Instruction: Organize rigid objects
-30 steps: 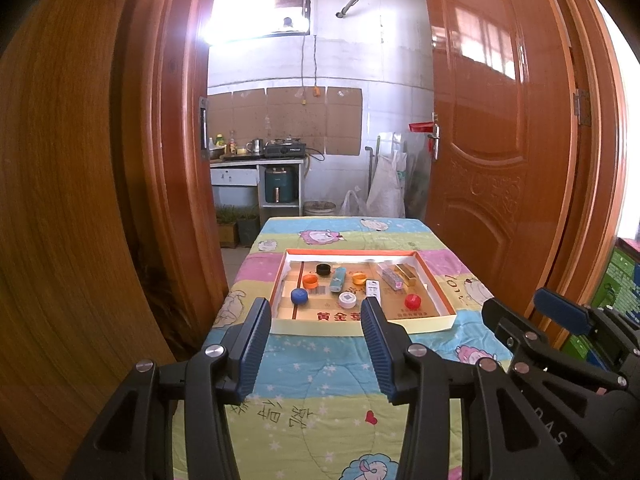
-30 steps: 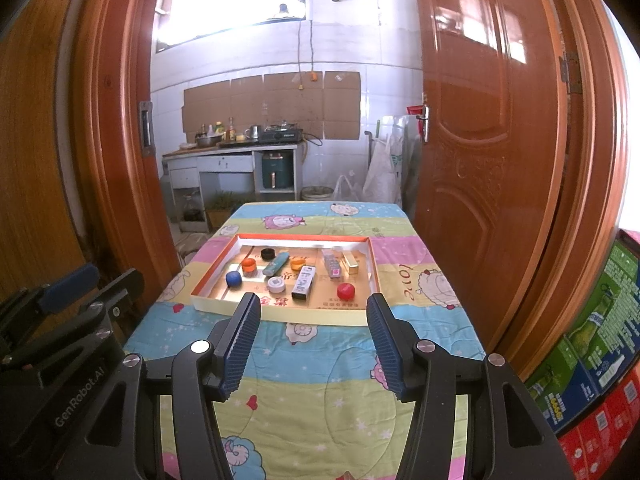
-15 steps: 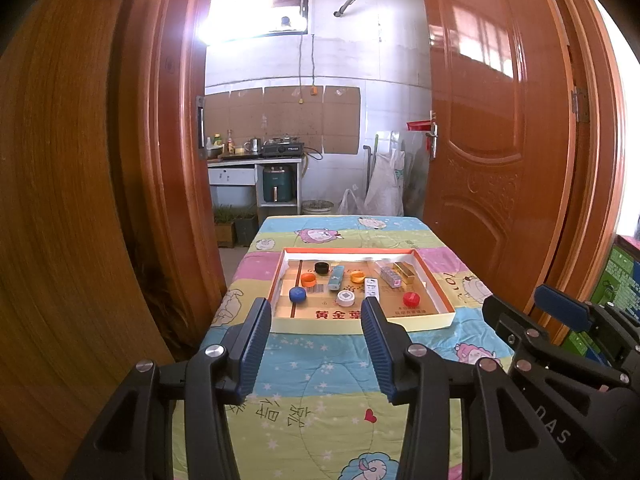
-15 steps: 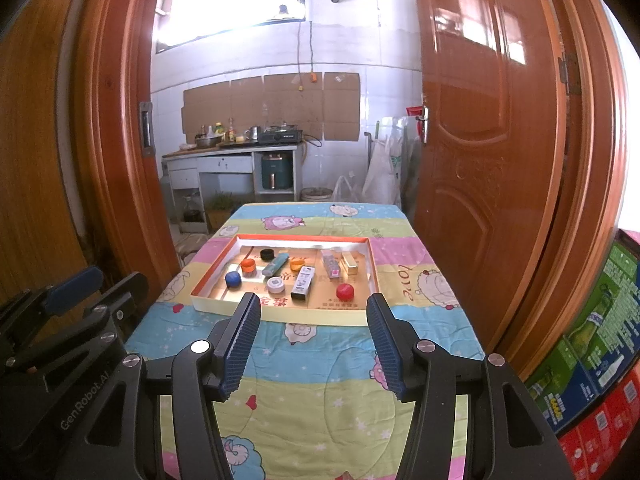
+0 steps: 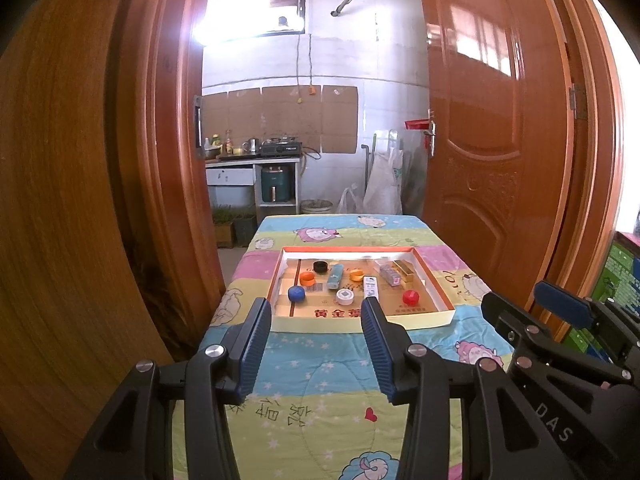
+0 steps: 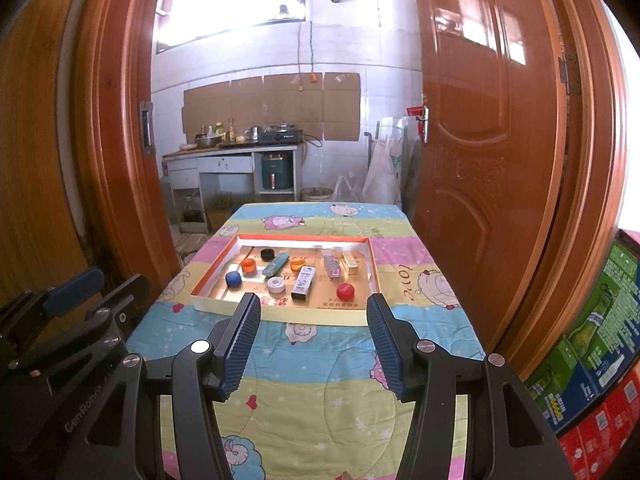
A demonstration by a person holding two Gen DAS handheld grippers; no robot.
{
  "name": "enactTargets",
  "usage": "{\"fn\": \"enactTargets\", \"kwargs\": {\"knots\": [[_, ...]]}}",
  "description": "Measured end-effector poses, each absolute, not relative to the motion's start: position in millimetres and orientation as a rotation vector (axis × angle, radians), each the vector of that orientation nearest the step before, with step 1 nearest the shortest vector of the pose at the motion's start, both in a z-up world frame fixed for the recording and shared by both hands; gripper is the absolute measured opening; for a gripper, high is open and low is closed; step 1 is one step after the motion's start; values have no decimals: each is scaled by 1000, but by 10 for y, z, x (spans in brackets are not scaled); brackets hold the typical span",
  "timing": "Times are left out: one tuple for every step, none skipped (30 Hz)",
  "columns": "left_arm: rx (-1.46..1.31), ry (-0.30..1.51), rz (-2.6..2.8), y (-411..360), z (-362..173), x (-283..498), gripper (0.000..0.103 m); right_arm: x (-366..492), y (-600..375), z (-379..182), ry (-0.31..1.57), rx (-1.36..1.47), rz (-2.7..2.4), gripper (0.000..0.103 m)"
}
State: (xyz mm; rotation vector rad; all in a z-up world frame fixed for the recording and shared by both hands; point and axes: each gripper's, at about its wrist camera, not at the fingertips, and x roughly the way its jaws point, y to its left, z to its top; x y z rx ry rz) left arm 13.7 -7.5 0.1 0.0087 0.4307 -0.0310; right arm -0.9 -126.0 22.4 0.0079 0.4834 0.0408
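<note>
A shallow cardboard tray (image 5: pixel 434 280) (image 6: pixel 372 264) with an orange rim lies on the table. In it are a blue cap (image 5: pixel 296 293) (image 6: pixel 233 279), a red cap (image 5: pixel 410 297) (image 6: pixel 345 291), a white cap (image 5: pixel 345 296) (image 6: pixel 276 284), a black cap (image 5: pixel 321 266), orange rings (image 5: pixel 307 278), a teal tube (image 5: pixel 335 275) (image 6: pixel 276 263), a white box (image 6: pixel 303 282) and small bars (image 5: pixel 404 270). My left gripper (image 5: pixel 316 312) is open and empty, short of the tray's near edge. My right gripper (image 6: pixel 314 308) is open and empty, also short of the tray.
The table wears a pastel cartoon cloth (image 5: pixel 320 380) (image 6: pixel 320 392). Wooden door leaves stand close on the left (image 5: pixel 80 200) and right (image 5: pixel 500 160). Coloured cartons (image 6: pixel 600 340) are stacked at the right. A kitchen counter (image 6: pixel 232 156) stands behind.
Both grippers have stayed open. The left camera has drawn slightly back and up, so the tray looks a little farther. The right view has barely changed.
</note>
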Motion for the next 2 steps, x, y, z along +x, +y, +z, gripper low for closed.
{"fn": "enactTargets", "kwargs": {"knots": [[8,430,-33,-74,0,135,47,-9,-1260,224,484,8,41,57],[8,430,-34,-73,-1,134,47,-6,-1265,223,485,9,41,57]]}}
